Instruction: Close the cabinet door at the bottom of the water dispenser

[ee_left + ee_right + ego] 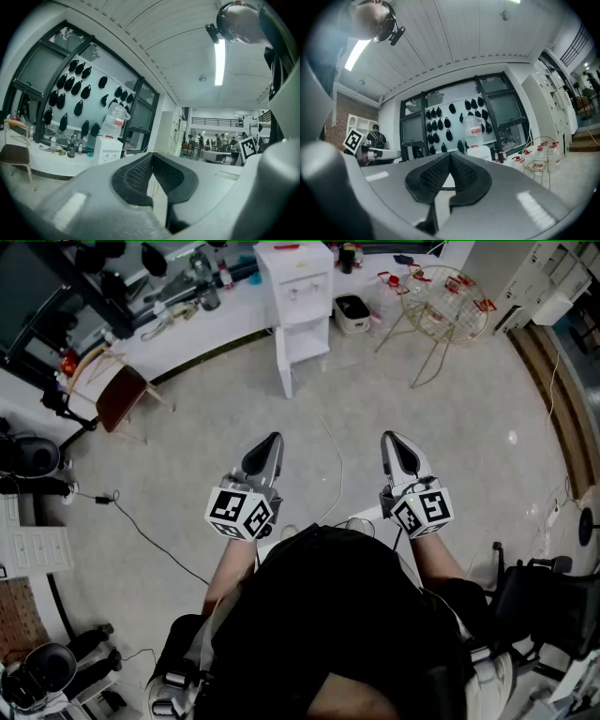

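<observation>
The white water dispenser (pixel 302 292) stands against the far counter, with a clear bottle (pixel 115 121) on top. Its bottom cabinet door (pixel 283 362) is swung out at the left of the dark opening (pixel 311 341). My left gripper (pixel 274 439) and right gripper (pixel 388 437) are held level in front of the person's body, well short of the dispenser. Both are shut with nothing between the pads. The left gripper's (pixel 151 156) view shows the dispenser (pixel 108 150) small and left of the jaws. In the right gripper's (pixel 450 155) view the dispenser (pixel 479 151) is just right of them.
A wooden chair (pixel 119 395) stands at the left by the counter (pixel 202 320). A gold wire basket stand (pixel 442 307) is right of the dispenser, and a small white appliance (pixel 352 313) sits beside it. Cables (pixel 141 532) trail over the floor. Steps (pixel 555 390) run along the right.
</observation>
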{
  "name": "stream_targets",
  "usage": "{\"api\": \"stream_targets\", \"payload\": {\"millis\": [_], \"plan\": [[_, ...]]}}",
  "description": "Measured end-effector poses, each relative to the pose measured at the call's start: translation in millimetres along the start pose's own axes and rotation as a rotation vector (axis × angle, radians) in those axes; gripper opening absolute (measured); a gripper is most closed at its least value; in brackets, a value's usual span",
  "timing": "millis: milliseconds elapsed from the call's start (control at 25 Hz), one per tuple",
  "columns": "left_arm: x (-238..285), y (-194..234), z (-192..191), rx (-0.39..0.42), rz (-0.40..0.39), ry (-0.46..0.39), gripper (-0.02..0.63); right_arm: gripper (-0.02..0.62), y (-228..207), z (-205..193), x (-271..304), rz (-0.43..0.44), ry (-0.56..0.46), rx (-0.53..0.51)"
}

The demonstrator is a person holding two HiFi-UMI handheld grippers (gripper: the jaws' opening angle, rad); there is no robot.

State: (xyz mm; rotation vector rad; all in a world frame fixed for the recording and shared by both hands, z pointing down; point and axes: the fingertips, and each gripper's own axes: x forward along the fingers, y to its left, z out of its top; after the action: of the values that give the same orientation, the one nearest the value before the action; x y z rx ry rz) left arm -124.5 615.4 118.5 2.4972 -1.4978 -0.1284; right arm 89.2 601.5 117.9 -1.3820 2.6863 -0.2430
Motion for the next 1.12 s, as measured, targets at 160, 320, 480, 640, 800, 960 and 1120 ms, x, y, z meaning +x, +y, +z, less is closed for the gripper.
{"api": "stream_targets", "payload": {"millis": [160,320,480,640,800,960,1120], "plan": [[3.4,-4.6,-2.2,-0.001,-0.011,0.010,0.005,0.005,-0.7,-2.2,-0.7,0.003,0.005,0.003],[6.1,-9.7,-3.6,0.009,-0.022,0.019,0.006,0.005,-2.5,-3.3,-2.1,-0.001,0.007,0.002],[6.4,-11.0,-1.1,0.018,-0.027,0.021,0.005,0.005,-3.2,-4.6,-4.2,-0.006,0.008,0.006],[9.2,-14.7,1.5,0.016,-0.030,0.020,0.006,0.005,-2.9,-4.7,-6.9,-0.005,0.018,0.000],[13.1,-21.1,-2.4,0.017,-0.019,0.015,0.006,0.007,-6.0,-5.6,-15.7,-0.009,0.020,-0.008],[22.2,-28.4,-6.0,0.044,0.027,0.017,0.172,0.142,-16.5,-3.0,-23.5,0.008,0.007,-0.046],[35.7,-39.4,-7.7,0.067,0.106,0.012,0.370,0.332,-40.8,6.2,-33.2,0.001,-0.013,-0.039]]}}
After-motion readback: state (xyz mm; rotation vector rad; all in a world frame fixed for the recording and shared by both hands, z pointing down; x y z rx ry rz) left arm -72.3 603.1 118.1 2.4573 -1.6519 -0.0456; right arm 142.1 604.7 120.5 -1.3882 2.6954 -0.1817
